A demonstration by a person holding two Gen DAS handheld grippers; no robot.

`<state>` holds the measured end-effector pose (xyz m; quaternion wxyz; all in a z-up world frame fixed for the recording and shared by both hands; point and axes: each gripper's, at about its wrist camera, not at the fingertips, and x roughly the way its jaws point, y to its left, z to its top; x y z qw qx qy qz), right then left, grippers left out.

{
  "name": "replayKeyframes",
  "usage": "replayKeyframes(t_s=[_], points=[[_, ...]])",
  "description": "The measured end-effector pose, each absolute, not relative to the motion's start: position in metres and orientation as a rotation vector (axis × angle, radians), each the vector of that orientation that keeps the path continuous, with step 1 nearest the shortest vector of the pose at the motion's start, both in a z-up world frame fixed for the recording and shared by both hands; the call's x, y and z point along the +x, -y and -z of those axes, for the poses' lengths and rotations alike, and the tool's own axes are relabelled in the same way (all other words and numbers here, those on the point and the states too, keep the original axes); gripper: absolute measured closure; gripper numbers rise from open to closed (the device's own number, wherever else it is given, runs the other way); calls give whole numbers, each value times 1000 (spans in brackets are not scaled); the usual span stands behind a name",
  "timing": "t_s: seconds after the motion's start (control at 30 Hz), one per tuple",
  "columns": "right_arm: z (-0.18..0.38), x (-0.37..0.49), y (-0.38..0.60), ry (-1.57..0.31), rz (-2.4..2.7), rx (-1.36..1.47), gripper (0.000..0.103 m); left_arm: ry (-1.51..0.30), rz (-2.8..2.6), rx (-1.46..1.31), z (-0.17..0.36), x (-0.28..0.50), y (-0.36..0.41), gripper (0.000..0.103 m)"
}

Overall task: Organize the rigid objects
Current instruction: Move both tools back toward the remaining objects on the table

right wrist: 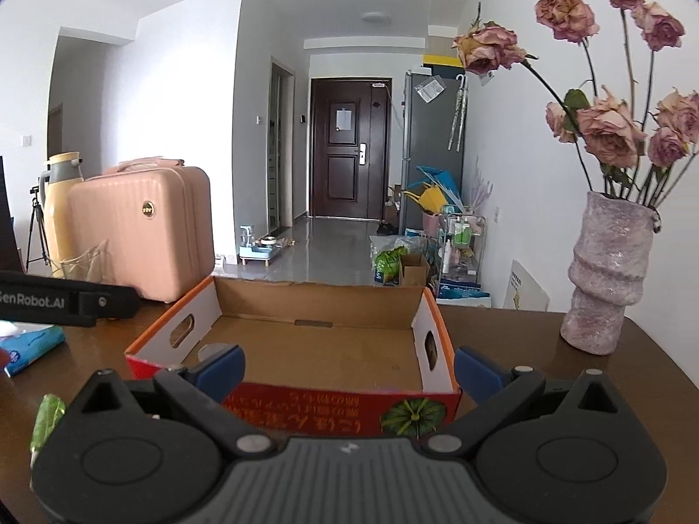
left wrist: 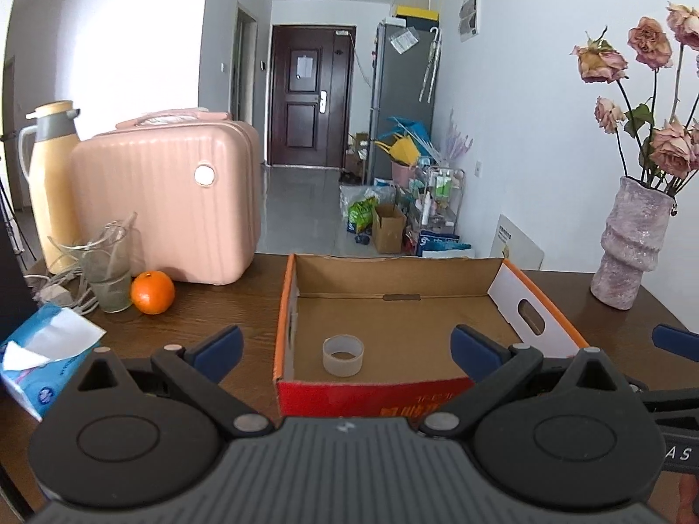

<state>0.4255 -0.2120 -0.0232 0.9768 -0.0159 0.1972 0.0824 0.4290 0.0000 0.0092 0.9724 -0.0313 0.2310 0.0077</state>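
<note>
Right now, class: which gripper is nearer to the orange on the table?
Left. The left gripper hangs open at the cardboard box's near wall, with the orange just ahead to its left. The right gripper is open further right, and its view does not show the orange.

In your right wrist view, "GenRobot.AI" runs in white along the black body of your left gripper (right wrist: 65, 301), its first letter cut by the frame edge. Yellow characters on the cardboard box's red front panel (right wrist: 301, 410) appear upside down and stay unreadable. Your left wrist view shows only "AS" on your right gripper (left wrist: 679, 454).
</note>
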Motion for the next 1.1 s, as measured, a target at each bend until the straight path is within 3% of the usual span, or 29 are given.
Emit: replayKeyframes(t_s=[0.3,1.1], points=[[29,376,210,-369,-150,25,1,-394,-15,-58,-7,375,-6,0],[67,271,196,-410,-164,4,2,-449,41,-40,37,271,-32,0]])
